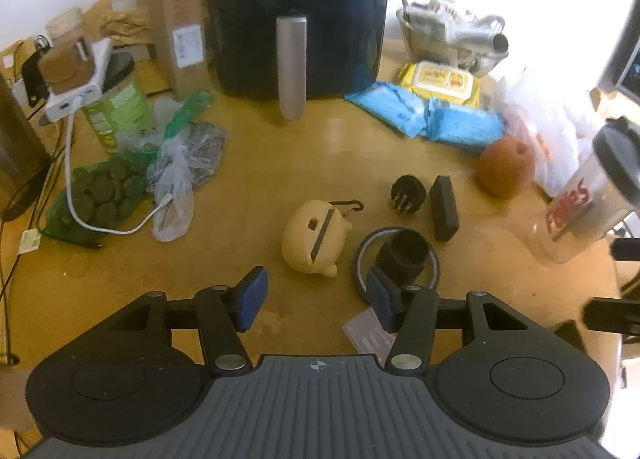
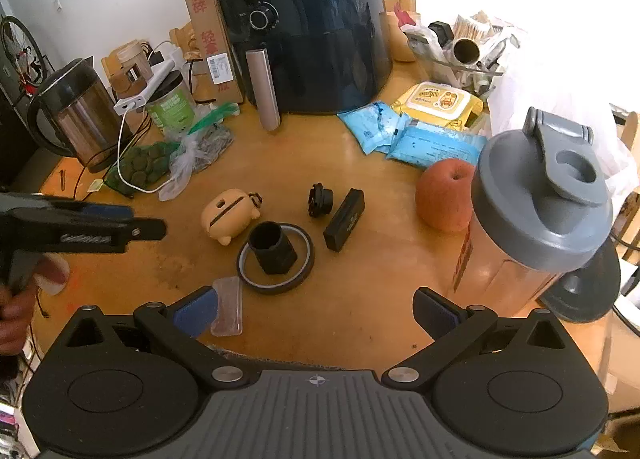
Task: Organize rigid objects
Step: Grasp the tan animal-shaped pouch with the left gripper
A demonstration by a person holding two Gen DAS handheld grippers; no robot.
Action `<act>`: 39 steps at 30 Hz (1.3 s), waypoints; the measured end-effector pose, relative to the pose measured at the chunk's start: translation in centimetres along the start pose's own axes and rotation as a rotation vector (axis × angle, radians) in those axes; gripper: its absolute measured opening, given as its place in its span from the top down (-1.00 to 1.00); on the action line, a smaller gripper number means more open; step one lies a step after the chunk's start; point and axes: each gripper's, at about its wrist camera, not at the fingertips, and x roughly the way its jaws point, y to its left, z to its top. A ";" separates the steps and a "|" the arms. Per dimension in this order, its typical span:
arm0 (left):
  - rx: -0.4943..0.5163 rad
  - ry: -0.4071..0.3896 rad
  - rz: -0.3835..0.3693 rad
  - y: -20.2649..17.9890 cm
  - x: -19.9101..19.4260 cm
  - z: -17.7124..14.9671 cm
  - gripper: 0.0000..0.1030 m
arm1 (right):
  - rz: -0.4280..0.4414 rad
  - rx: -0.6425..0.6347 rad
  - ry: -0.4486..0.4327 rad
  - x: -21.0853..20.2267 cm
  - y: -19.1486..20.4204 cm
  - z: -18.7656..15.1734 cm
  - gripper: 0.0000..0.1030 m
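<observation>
My left gripper (image 1: 316, 299) hangs open over the wooden table (image 1: 280, 163) with nothing between its blue pads. Just beyond it lie a yellow pig-shaped case (image 1: 314, 235) and a black cylinder (image 1: 404, 255) standing inside a tape ring (image 1: 360, 259). Its right pad is near the ring's rim. Farther back are a black plug adapter (image 1: 408, 193) and a black oblong box (image 1: 444, 207). My right gripper (image 2: 316, 313) is open and empty above bare table. The same case (image 2: 230, 215), cylinder (image 2: 272, 247), adapter (image 2: 320, 199) and box (image 2: 344, 219) lie ahead of it. The left gripper (image 2: 80, 225) shows side-on at the left.
A grey-lidded shaker bottle (image 2: 532, 211) and an apple (image 2: 444, 195) stand right of my right gripper. A small clear packet (image 2: 228, 305) lies by its left pad. Behind are an air fryer (image 2: 320, 27), a kettle (image 2: 76, 111), wipe packs (image 2: 416, 135), bags and a white cable (image 1: 70, 163).
</observation>
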 end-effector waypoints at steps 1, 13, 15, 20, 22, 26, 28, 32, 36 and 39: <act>0.008 0.012 -0.001 0.0 0.6 0.2 -0.04 | 0.002 0.005 0.001 0.0 -0.2 0.0 -1.00; 0.063 0.079 -0.017 0.1 6.2 1.8 -0.33 | -0.039 0.102 0.005 -1.4 -2.4 -1.4 -1.00; 0.074 0.092 -0.016 -0.1 7.2 2.1 -0.33 | -0.049 0.113 0.002 -1.6 -2.7 -1.6 -1.00; 0.113 0.128 0.016 -0.3 9.4 2.8 -0.33 | -0.072 0.141 -0.001 -2.3 -3.4 -2.0 -1.00; 0.133 0.141 0.017 -0.3 10.2 3.0 -0.32 | -0.082 0.150 -0.003 -2.5 -3.6 -2.3 -1.00; 0.148 0.169 0.010 -0.3 11.3 3.5 -0.30 | -0.101 0.174 -0.007 -3.2 -4.2 -2.9 -1.00; 0.159 0.171 0.003 -0.4 11.6 3.7 -0.18 | -0.110 0.191 -0.008 -3.5 -4.5 -3.2 -1.00; 0.169 0.185 -0.004 -0.7 12.2 3.8 -0.06 | -0.123 0.216 -0.008 -3.9 -5.0 -3.9 -1.00; 0.156 0.191 -0.007 -0.7 12.1 3.7 -0.04 | -0.129 0.225 -0.009 -4.2 -5.2 -4.1 -1.00; 0.134 0.180 -0.006 -0.6 11.3 3.3 -0.04 | -0.123 0.224 -0.007 -4.2 -5.2 -4.2 -1.00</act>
